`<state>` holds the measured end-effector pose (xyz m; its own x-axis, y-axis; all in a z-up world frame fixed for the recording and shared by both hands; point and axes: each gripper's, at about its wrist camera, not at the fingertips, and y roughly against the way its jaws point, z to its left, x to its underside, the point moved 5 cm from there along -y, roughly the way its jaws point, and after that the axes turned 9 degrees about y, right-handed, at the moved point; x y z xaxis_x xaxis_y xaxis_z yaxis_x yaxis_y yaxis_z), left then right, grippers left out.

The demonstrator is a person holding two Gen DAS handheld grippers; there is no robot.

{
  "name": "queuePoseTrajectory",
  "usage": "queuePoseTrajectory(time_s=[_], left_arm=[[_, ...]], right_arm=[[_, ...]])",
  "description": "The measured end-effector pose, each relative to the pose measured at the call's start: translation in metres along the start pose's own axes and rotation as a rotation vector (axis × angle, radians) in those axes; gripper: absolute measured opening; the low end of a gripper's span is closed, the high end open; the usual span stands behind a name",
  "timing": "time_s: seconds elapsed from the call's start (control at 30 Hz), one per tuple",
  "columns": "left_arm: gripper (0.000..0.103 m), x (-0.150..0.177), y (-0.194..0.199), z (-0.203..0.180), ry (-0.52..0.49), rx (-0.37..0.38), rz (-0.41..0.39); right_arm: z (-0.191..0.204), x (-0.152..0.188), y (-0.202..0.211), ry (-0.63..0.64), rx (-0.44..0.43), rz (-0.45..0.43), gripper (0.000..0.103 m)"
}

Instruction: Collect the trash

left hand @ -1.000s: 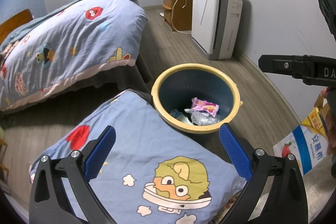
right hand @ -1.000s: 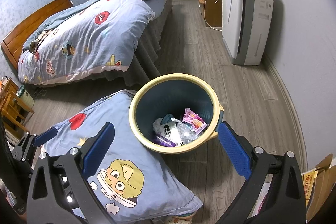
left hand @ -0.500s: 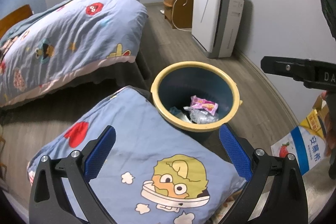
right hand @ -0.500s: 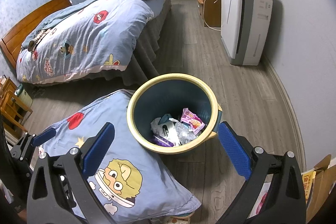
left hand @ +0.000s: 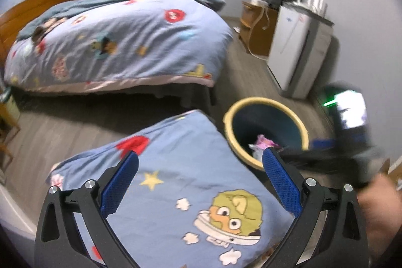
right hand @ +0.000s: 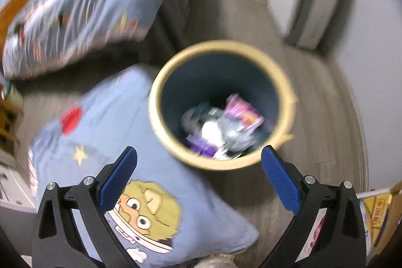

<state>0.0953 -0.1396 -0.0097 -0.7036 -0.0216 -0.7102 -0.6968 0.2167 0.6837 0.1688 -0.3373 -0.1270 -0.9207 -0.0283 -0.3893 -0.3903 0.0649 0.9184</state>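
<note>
Two open, empty grippers above a bedroom trash bin.
Left gripper (left hand: 199, 165) and right gripper (right hand: 198, 161) hover spread over a yellow-rimmed bin (right hand: 160, 117) holding wrappers (right hand: 242, 113), beside a cartoon pillow (left hand: 186, 182).

Ahead of the right jaws stands the bin (right hand: 221, 104), with wrappers (right hand: 226, 122) in it. The pillow (right hand: 105, 142) lies left of the bin, touching it, under the left finger. The bed (left hand: 118, 42) lies beyond both; a carton (right hand: 377, 212) lies right of the right finger.

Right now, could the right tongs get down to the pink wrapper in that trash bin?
Probably yes: the right tongs are open above the trash bin, whose mouth is uncovered, and the pink wrapper lies on top of the pile.
</note>
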Motion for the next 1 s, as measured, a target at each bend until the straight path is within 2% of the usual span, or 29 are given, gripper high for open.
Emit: queuePoseTrajectory(time_s=[0.07,0.13,0.3,0.4,0.5,0.6,0.67,0.7,0.77,0.87,1.0], left_arm=[[0.098,-0.002,0.007,0.015,-0.005,-0.02,-0.017],[0.098,-0.004,0.013,0.034,-0.009,-0.056,-0.032],[0.098,-0.004,0.02,0.079,0.016,-0.062,0.001],[0.098,-0.004,0.023,0.104,0.01,-0.085,0.009],[0.098,-0.005,0.026,0.13,0.016,-0.109,0.015],[0.098,-0.007,0.031,0.153,0.066,-0.112,0.012],[0.098,-0.006,0.034,0.161,0.085,-0.098,0.021],[0.098,-0.006,0.034,0.163,0.084,-0.098,0.024],[0.098,-0.005,0.035,0.165,0.079,-0.101,0.025],[0.098,-0.007,0.037,0.168,0.095,-0.097,0.019],[0.098,-0.008,0.038,0.168,0.099,-0.09,0.015]], right_arm=[[0.056,-0.003,-0.035,0.141,0.05,0.074,0.097],[0.108,-0.008,-0.052,0.221,0.029,0.088,0.097],[0.282,-0.018,-0.061,0.371,-0.146,-0.047,0.097],[0.379,-0.01,-0.062,0.481,-0.187,-0.124,0.097],[0.439,-0.008,-0.066,0.445,-0.23,-0.165,0.097],[0.469,-0.013,-0.077,0.318,-0.239,-0.169,0.097],[0.48,-0.014,-0.093,0.262,-0.197,-0.132,0.097],[0.482,-0.01,-0.093,0.259,-0.168,-0.145,0.098],[0.489,-0.003,-0.09,0.261,-0.131,-0.249,0.097],[0.488,-0.004,-0.094,0.237,-0.163,-0.239,0.098],[0.491,-0.009,-0.095,0.242,-0.156,-0.241,0.098]])
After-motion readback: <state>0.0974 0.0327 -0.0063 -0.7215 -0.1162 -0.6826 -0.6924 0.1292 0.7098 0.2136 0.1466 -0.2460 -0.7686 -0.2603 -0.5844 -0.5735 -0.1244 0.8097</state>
